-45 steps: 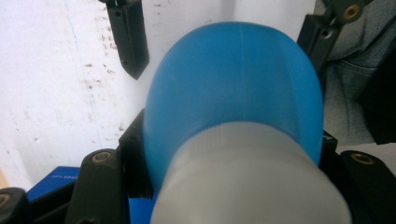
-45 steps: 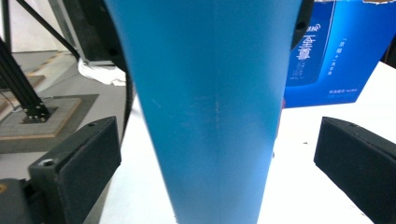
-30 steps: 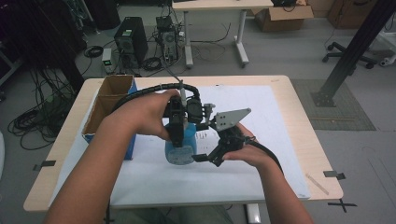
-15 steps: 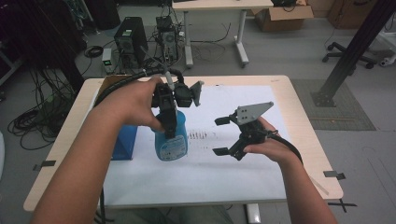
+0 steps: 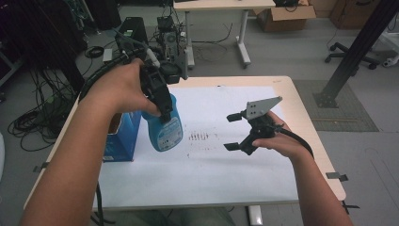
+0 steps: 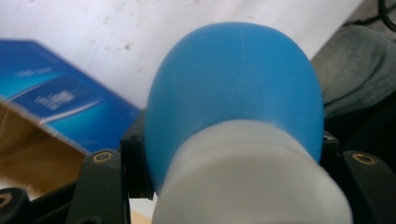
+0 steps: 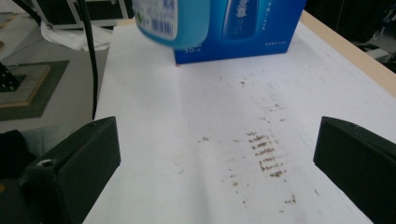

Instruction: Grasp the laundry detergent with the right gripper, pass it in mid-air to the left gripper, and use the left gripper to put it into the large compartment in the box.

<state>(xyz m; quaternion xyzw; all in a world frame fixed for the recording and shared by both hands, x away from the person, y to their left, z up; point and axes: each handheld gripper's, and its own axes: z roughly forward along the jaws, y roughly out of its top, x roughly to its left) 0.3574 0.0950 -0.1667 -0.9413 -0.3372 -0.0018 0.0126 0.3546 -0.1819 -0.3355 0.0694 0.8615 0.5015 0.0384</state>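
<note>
Blue bottle (image 5: 165,129): hangs in the air above the white sheet (image 5: 211,160), beside the blue box (image 5: 123,136), gripped near its top so the body dangles clear.
Left hand-held gripper (image 5: 160,101): jaws clamped on the bottle's neck; the pale cap (image 6: 252,186) sits between them.
Right hand-held gripper (image 5: 235,132): jaws wide apart, nothing between them, held off to the side over the tabletop (image 5: 301,108), probably ready to assist.
Box: open top faces up, a likely place for the bottle.
</note>
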